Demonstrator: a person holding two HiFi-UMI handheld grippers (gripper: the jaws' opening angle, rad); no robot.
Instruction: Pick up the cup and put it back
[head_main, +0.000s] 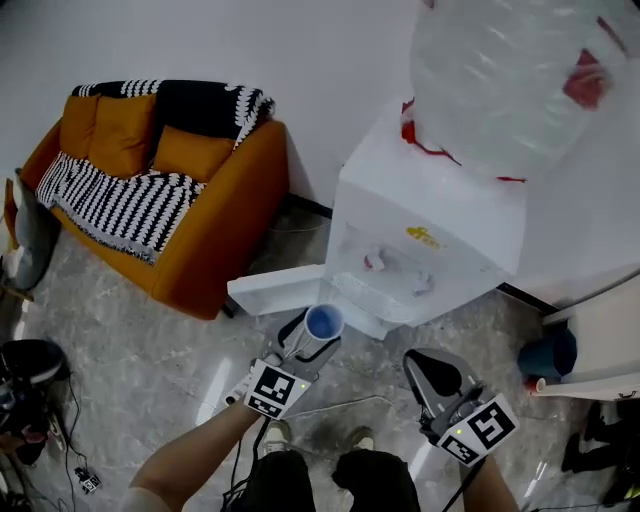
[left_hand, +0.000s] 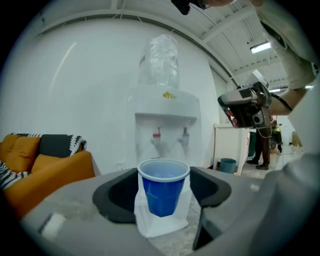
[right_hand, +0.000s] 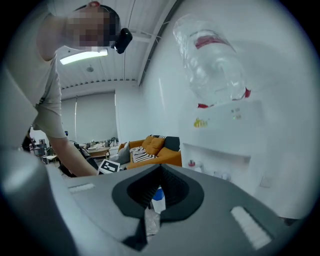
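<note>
The cup (head_main: 323, 322) is blue plastic with a pale rim. It stands upright, mouth up, between the jaws of the left gripper (head_main: 312, 338), at 6 o'clock from the head view's middle.

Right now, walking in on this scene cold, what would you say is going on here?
A person stands facing a white water dispenser with a large bottle on top, holding a gripper in each hand. The left gripper is shut on a blue plastic cup, held upright in the air in front of the dispenser. The right gripper is shut with nothing in it, off to the side.
</note>
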